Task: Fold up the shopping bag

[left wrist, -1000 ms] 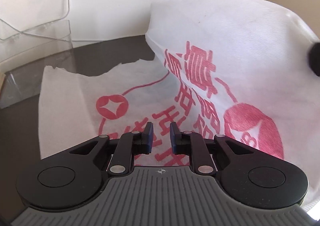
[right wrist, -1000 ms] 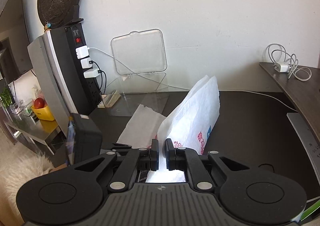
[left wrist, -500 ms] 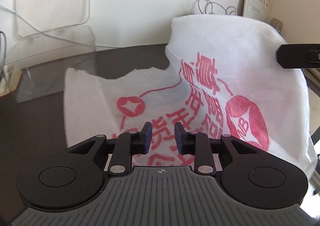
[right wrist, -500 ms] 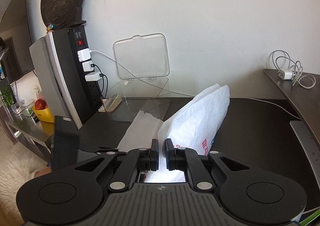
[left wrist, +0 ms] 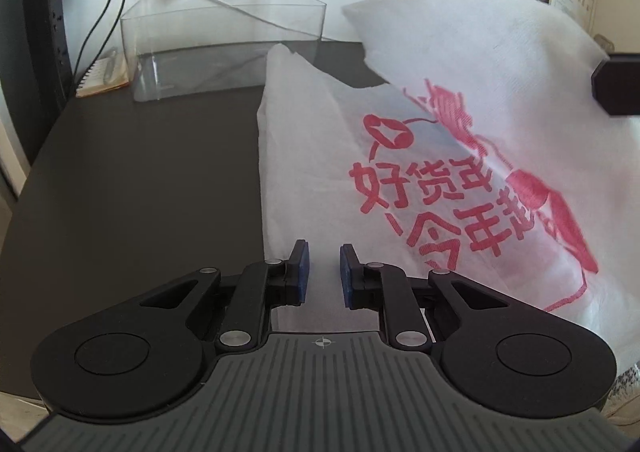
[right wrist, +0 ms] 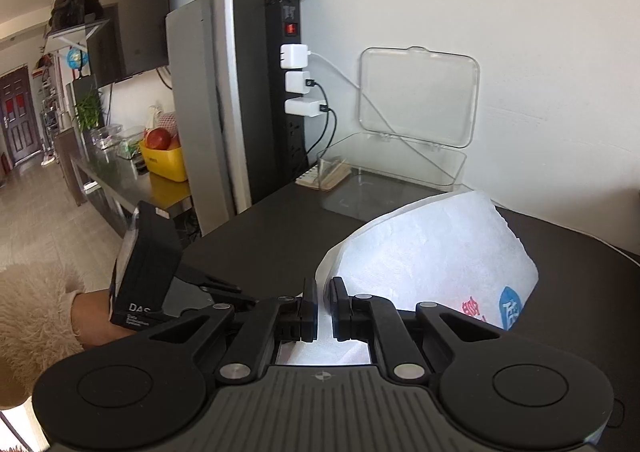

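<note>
Place: a lived-in home.
Evidence: wall-mounted television (right wrist: 128,12), fruit in a yellow bowl (right wrist: 164,162), front door (right wrist: 14,120) down the hall.

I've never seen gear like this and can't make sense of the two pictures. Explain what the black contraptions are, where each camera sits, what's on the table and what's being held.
Each black contraption is a hand-held two-finger gripper; a person carries one in each hand. A fisheye camera on each looks forward along its fingers, so each picture shows its own gripper at the bottom.

The left view shows the left gripper, its jaws apart, over the near edge of a white non-woven shopping bag with red printing. The bag lies partly flat on the dark tabletop, with its right side lifted up.

The right view shows the right gripper, nearly closed on a bright white fold of that bag.

Behind stands an open clear plastic box against the wall, beside a black power strip with white chargers.
</note>
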Demonstrator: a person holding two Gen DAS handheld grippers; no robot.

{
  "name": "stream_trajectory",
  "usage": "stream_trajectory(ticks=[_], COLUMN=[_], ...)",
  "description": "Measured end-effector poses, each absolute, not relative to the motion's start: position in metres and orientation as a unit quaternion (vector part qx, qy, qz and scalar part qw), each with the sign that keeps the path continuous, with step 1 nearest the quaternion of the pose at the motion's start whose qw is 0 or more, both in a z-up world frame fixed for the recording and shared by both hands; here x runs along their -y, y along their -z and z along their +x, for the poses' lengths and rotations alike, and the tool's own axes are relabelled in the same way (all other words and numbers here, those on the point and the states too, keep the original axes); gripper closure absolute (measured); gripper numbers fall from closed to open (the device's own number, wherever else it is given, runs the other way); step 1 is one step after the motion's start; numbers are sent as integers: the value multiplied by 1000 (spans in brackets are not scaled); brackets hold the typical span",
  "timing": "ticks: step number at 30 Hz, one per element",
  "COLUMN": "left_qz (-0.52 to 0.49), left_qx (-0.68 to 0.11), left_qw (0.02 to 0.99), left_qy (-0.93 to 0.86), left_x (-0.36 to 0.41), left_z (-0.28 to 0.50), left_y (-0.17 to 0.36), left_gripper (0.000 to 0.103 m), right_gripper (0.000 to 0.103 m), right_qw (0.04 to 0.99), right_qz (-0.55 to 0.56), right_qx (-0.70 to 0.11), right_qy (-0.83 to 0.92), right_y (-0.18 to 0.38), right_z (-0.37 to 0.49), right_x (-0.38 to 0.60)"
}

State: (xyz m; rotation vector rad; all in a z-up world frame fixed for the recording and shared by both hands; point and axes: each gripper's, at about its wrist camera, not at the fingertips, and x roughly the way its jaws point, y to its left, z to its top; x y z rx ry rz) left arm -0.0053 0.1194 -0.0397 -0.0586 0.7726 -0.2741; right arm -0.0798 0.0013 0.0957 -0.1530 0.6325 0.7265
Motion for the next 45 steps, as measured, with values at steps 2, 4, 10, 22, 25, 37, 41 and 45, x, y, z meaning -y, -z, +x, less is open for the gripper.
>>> stream_trajectory(ticks=[2, 4, 10, 22, 25, 37, 41, 45], left_qz=[-40, -51, -88, -27, -40, -31, -45, -39], left_qx=[-369, -363, -350, -353, -359, -344, -335, -330], left_qw=[919, 920, 922, 927, 923, 926, 930, 932], left_qy=[134, 135, 138, 126, 135, 151, 145, 144], left_x=[-113, -107, -91, -140, -142, -100, -66, -39], left_z=[-3, -2, 3, -37, -36, -16, -9, -2], left_y=[41, 43, 46, 22, 33, 50, 55, 56], left_gripper=[84, 84, 77, 67, 71, 82, 81, 75], right_gripper=[97, 100, 84, 68, 70, 68, 68, 64], right_qw=[875, 866, 861, 869, 862, 867, 866, 873], right_qz=[-79, -83, -60, -15, -41, -74, -58, -28], right_qx=[-315, -326, -358, -374, -401, -443, -458, -458], right_qy=[-359, -369, -357, -325, -307, -217, -193, -165], right_y=[-87, -78, -70, -89, -61, -21, -36, -46], right_z=[-76, -73, -67, -51, -32, 12, 15, 6], right_x=[-9, -17, 1, 5, -20, -37, -4, 28])
